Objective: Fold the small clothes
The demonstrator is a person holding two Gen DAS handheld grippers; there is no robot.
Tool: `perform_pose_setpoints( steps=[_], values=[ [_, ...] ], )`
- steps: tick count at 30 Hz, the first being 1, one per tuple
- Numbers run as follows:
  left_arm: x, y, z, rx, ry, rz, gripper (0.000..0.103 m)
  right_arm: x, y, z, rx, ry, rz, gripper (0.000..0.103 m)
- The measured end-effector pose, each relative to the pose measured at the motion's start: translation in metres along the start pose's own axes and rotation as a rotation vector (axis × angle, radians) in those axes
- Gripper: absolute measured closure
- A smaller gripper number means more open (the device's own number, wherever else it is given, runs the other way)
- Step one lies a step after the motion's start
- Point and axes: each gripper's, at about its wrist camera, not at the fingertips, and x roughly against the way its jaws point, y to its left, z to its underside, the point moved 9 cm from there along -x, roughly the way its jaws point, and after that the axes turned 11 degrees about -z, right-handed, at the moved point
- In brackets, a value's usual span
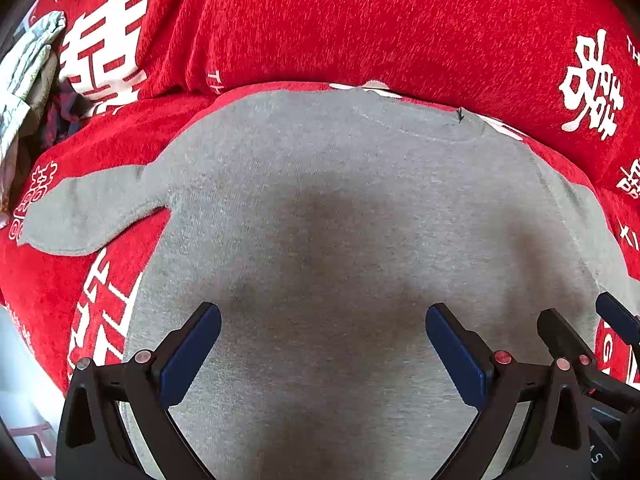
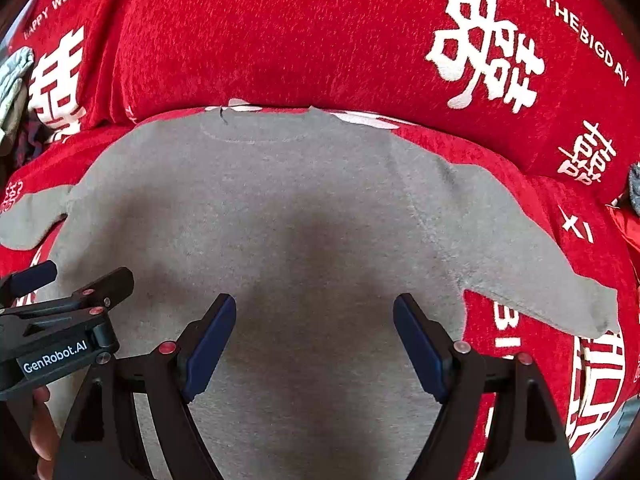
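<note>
A small grey sweater (image 1: 320,208) lies flat on a red cover, collar away from me and both sleeves spread out. It also shows in the right wrist view (image 2: 280,200). Its left sleeve (image 1: 88,212) points left and its right sleeve (image 2: 532,268) points right. My left gripper (image 1: 323,320) hovers open and empty over the lower body of the sweater. My right gripper (image 2: 314,312) hovers open and empty beside it, over the same area. Each gripper shows at the edge of the other's view: the right gripper (image 1: 588,320) and the left gripper (image 2: 76,276).
The red cover (image 1: 360,20) with white characters rises into a cushion (image 2: 280,32) behind the collar. A pile of light and dark cloth (image 1: 28,80) lies at the far left. A grey item (image 2: 634,188) sits at the right edge.
</note>
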Motion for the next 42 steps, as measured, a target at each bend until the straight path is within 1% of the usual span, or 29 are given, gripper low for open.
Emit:
perform_pose_setpoints(
  steps=[12, 17, 22, 28, 37, 42],
  values=[
    [0.013, -0.011, -0.009, -0.002, -0.026, -0.018, 0.000, 0.013, -0.015, -0.010, -0.015, -0.046, 0.019, 0.020],
    [0.020, -0.026, -0.015, -0.018, -0.039, -0.023, 0.000, 0.020, -0.030, -0.015, -0.035, -0.073, 0.025, 0.020],
    [0.032, -0.059, -0.024, -0.072, -0.075, -0.010, 0.000, 0.028, -0.065, -0.013, -0.096, -0.087, 0.045, 0.020],
    [0.043, -0.106, -0.026, -0.133, -0.097, 0.010, 0.000, 0.036, -0.115, -0.009, -0.178, -0.101, 0.075, 0.020],
    [0.054, -0.166, -0.029, -0.208, -0.122, 0.025, 0.000, 0.051, -0.175, 0.000, -0.229, -0.119, 0.139, 0.020],
    [0.059, -0.199, -0.024, -0.253, -0.125, 0.040, 0.000, 0.056, -0.206, 0.009, -0.267, -0.121, 0.163, 0.020]
  ],
)
